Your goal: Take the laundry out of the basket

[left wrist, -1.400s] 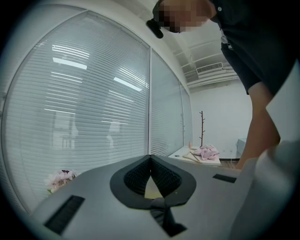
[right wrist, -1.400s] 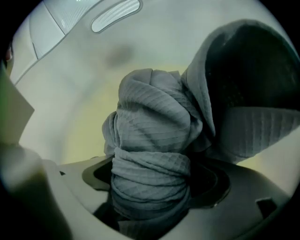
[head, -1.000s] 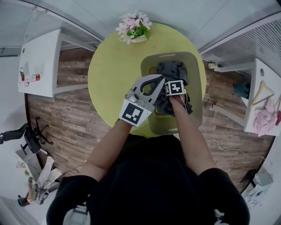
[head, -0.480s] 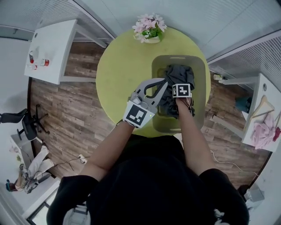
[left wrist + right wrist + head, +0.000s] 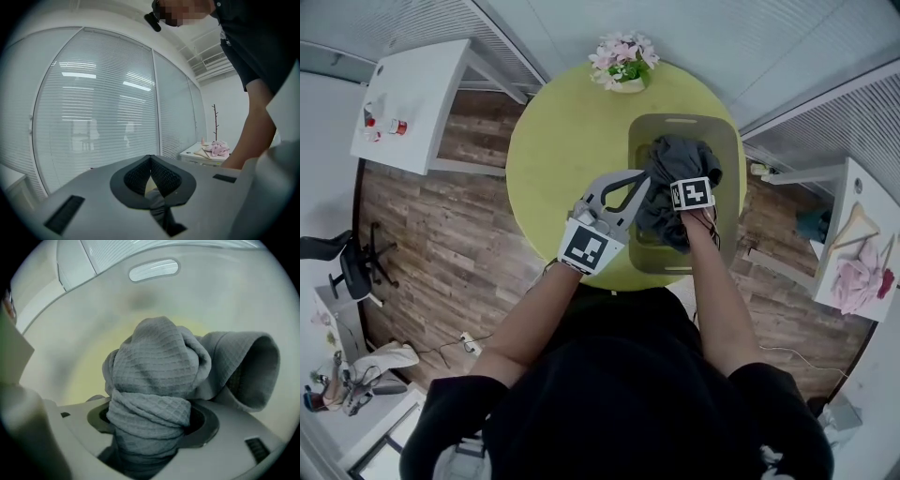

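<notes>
An olive plastic basket (image 5: 680, 120) stands on the right half of a round yellow-green table (image 5: 562, 141). Grey waffle-weave laundry (image 5: 675, 159) is heaped inside it. My right gripper (image 5: 152, 420) reaches down into the basket, its marker cube (image 5: 694, 194) above the cloth. Its jaws are closing, and a thick bunch of the grey laundry (image 5: 157, 362) fills the gap and narrows where they squeeze it. My left gripper (image 5: 643, 178) hovers at the basket's left rim, its tips beside the cloth. The left gripper (image 5: 151, 159) is shut, pads meeting, and no cloth sticks out past them.
A pot of pink flowers (image 5: 623, 61) sits at the table's far edge. A white side table (image 5: 412, 103) with small red items stands at the left. Another white table (image 5: 862, 262), at the right, carries pink cloth and a hanger. An office chair (image 5: 347, 253) stands on the wooden floor.
The grey cloth is now gathered higher and reaches the basket's left rim by the left gripper's tips. Both grippers stay at the basket. The head view has shifted slightly.
</notes>
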